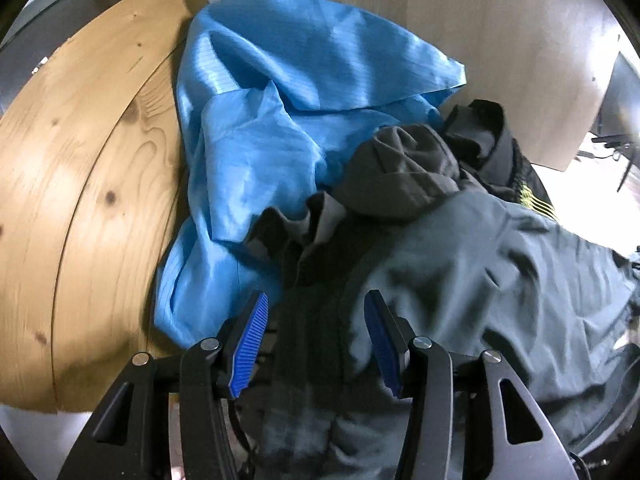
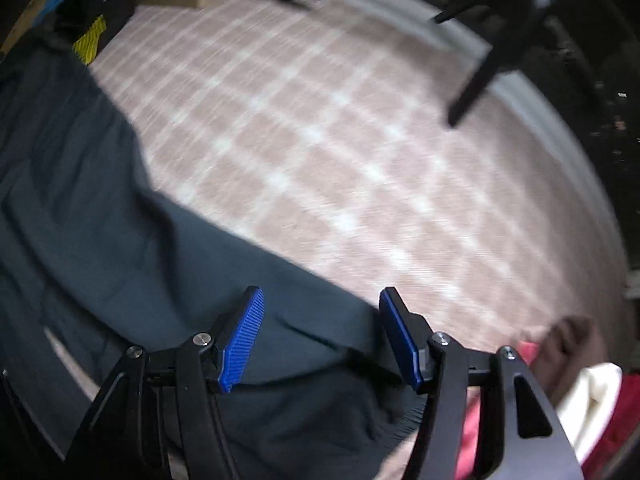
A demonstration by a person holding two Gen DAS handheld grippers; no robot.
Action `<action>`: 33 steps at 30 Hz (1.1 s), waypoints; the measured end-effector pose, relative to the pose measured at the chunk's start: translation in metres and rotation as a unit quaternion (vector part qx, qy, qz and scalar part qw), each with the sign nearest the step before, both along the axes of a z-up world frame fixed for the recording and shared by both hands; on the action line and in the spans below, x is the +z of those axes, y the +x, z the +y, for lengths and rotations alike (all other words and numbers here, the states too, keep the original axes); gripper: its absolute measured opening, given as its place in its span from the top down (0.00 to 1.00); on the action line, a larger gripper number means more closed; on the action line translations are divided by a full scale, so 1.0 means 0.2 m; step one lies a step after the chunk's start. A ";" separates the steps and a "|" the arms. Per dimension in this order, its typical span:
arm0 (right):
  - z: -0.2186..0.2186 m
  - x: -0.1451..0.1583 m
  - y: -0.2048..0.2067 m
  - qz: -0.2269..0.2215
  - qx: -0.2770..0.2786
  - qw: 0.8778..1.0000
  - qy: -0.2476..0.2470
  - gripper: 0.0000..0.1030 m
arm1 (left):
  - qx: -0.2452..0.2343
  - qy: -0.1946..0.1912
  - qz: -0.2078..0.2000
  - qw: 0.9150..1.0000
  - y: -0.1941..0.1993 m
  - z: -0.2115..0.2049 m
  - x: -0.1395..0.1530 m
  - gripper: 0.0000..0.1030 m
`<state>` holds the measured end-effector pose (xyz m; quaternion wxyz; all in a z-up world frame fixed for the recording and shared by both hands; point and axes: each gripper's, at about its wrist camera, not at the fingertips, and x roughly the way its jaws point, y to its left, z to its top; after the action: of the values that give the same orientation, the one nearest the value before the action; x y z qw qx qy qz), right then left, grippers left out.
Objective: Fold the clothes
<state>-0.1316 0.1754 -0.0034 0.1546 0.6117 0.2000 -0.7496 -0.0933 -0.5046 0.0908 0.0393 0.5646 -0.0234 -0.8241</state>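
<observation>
Grey garment between open left hand-held gripper pads.

Crumpled blue garment, dark grey-teal garment spread beside, possibly overlapping

No text, label, brand, number or sign can be read in either view. The only marking is a patch of yellow-green stripes on the black garment, seen again in the right wrist view; it forms a pattern, not letters. Both views are blurred.
</observation>
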 end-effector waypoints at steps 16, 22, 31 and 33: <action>-0.09 0.01 0.08 0.023 0.029 0.997 0.060 0.99 | -0.078 -0.001 -0.066 0.995 -0.19 0.24 -0.20 0.94; -0.07 0.16 0.21 0.090 -0.025 0.992 0.089 1.00 | -0.077 0.024 -0.001 0.997 0.06 0.30 -0.01 0.97; -0.02 0.15 0.43 0.083 -0.073 0.990 0.088 1.00 | -0.102 0.109 -0.035 0.988 0.55 0.50 -0.09 0.84; -0.02 0.13 0.42 0.080 -0.064 0.991 0.085 1.00 | -0.075 0.111 -0.019 0.991 0.59 0.42 -0.02 0.82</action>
<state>-0.0470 0.1716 0.0222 0.0370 0.5727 0.2350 -0.7845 0.0250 -0.4208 0.0862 -0.0856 0.5774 0.0248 -0.8116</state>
